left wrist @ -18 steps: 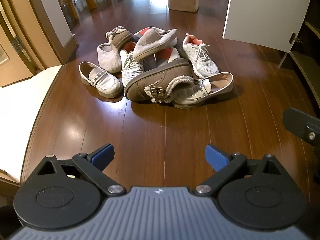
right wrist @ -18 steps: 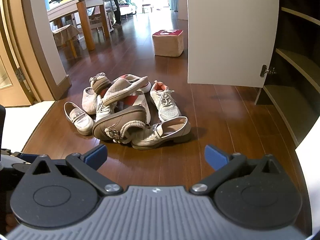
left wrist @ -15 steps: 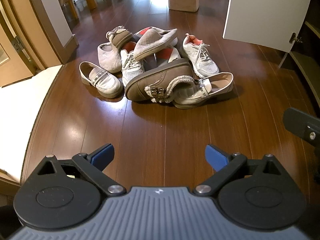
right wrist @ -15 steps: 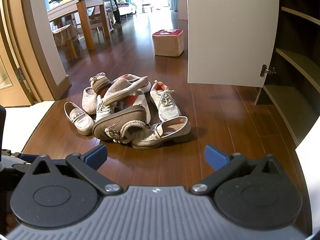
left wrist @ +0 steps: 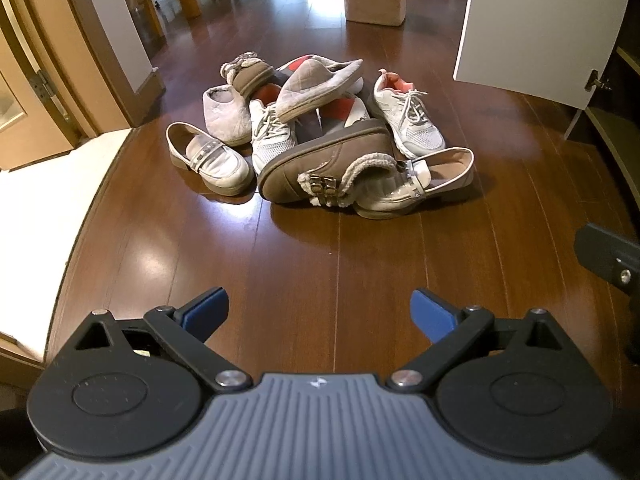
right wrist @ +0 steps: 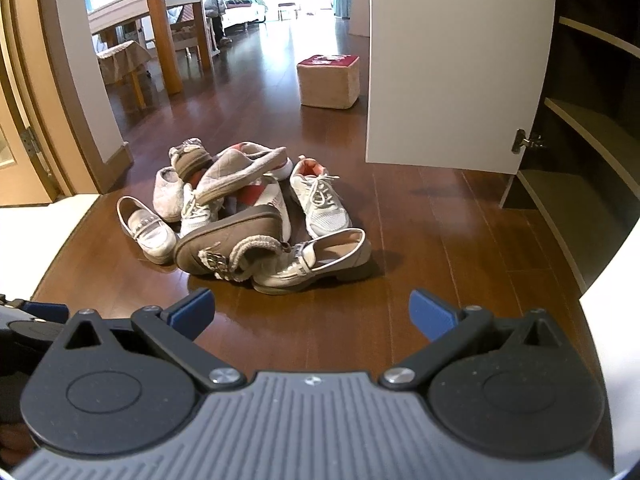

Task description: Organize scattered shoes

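I hold my left gripper (left wrist: 320,312) low over the dark wooden floor (left wrist: 280,264), its blue-tipped fingers spread wide with nothing between them, and my right gripper (right wrist: 312,314) is likewise released and empty, just beside it on the right. The pile of shoes (left wrist: 320,140) lies ahead of both, well apart from my fingertips. Nearest me in the heap is a brown fleece-lined shoe with buckles (left wrist: 328,164) tipped on its side, resting against a cream loafer (left wrist: 420,184) at its right. A second cream loafer (left wrist: 208,156) stands alone at the left edge, with a pale slipper (left wrist: 226,116) just behind it. A white lace-up sneaker (left wrist: 408,116) sits at the far right of the pile, its mate (left wrist: 270,136) buried nearer the middle under a grey quilted slipper (left wrist: 316,88). To the right, the open shoe cabinet (right wrist: 580,140) shows bare shelves behind its white door (right wrist: 452,64). Farther off stands a cube footstool (right wrist: 330,80).
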Available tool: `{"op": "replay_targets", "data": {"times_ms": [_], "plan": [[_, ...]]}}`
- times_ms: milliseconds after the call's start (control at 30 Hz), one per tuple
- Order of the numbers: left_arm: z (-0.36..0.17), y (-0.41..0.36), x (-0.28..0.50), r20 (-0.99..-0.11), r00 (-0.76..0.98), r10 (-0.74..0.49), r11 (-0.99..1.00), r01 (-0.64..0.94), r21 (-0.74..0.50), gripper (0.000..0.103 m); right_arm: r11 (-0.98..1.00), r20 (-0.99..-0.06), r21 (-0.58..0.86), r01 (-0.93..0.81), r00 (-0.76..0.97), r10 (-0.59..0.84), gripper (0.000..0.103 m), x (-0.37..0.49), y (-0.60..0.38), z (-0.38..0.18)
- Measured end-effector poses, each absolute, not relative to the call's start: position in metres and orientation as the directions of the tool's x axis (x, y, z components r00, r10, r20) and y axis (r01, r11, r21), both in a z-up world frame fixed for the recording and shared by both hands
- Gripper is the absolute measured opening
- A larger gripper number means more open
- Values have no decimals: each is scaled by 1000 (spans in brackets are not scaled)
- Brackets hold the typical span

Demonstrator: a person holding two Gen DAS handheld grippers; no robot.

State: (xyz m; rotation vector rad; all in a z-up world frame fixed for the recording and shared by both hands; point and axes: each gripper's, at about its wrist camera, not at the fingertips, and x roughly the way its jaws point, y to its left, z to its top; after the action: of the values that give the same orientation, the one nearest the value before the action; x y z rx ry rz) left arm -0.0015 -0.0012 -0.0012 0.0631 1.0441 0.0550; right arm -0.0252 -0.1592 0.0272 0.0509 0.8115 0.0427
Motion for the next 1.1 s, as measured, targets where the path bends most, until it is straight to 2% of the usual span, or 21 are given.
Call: {"op": "replay_targets", "data": {"times_ms": [167, 767, 967, 1100], "plan": [[-1, 2, 0, -871, 489, 55, 998, -16, 54, 99, 999, -731, 51, -9, 681, 44, 103, -26, -161, 25], [14, -1, -11, -835, 543, 89, 995, -16, 95, 99, 1000, -716, 28, -12, 698, 29, 103, -35, -154, 29], [49, 13, -17, -794, 598, 111, 994, -62, 92, 99, 999, -697, 44, -23, 716, 47, 102, -40, -152, 43], [91, 37, -24, -735, 659, 157, 987, -128, 96, 99, 986, -647, 163, -35, 751, 134, 102, -39, -171, 88]]}}
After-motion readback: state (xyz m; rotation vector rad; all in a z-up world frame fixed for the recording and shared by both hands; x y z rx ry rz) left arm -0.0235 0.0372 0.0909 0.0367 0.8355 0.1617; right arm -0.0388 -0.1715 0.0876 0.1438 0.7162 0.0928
